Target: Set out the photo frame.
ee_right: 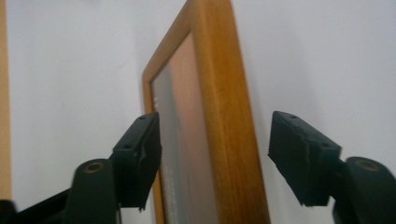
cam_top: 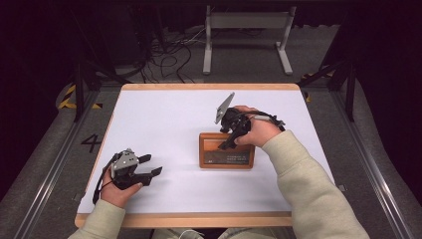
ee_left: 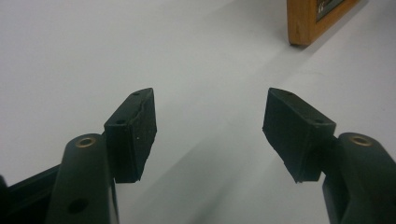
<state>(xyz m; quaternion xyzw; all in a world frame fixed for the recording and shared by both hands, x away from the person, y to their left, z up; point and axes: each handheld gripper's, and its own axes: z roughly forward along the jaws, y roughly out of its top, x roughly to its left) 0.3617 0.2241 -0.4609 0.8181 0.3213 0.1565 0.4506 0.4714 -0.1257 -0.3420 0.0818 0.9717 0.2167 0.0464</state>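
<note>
— Where's the frame?

— Lying flat on the white surface, a little right of centre in the high view, long side running left to right. Wooden border, dark panel with some pale lettering I can't read.

— And the right gripper?

— Over the frame's upper edge, pointing down at it. In the right gripper view the wooden rail runs up between the two black fingers. There's a clear gap on the right side, between the wood and the far finger. On the left the finger sits just beside the panel; I can't tell if it touches. So the fingers are parted around the rail, not clamping it.

— The left gripper?

— Down at the lower left of the high view, held in the hand near the surface's front edge, well apart from the frame. Its fingers stand wide open with nothing between them, just bare surface. A corner of the frame peeks in at the upper right of the left gripper view.
</note>
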